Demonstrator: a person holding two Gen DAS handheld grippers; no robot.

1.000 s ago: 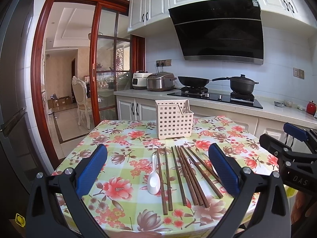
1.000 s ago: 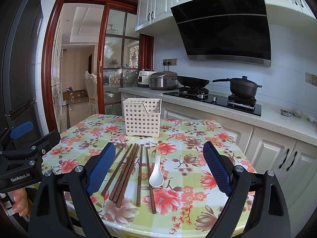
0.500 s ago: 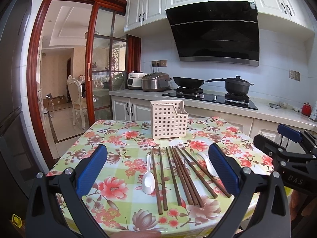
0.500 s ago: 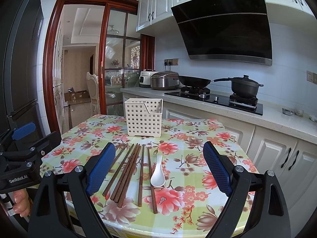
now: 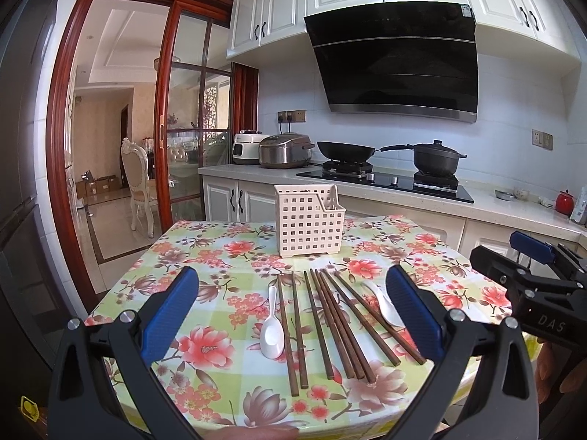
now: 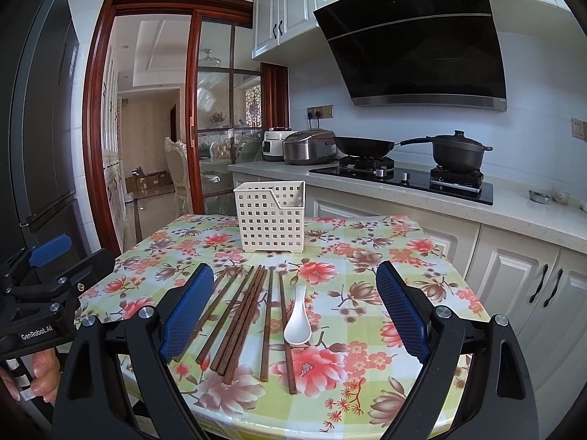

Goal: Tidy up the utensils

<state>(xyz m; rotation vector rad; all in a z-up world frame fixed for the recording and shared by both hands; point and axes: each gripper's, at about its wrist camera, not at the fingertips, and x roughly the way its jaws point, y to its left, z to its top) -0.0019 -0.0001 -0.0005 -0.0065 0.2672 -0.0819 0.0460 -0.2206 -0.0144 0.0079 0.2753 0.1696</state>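
Your left gripper (image 5: 293,311) & right gripper (image 6: 295,311) both hang wide open w/ nothing held, above the near edge of the floral surface (image 6: 385,256). Brown chopsticks (image 5: 330,322) lie loose in a row btwn two white spoons (image 5: 272,330); the cream slotted holder (image 5: 310,222) stands upright just behind them.

My right pad (image 5: 411,315) covers part of one spoon (image 5: 381,302); the holder (image 6: 269,216) hides its inside; far-right counter items (image 5: 513,193) are too small to tell.
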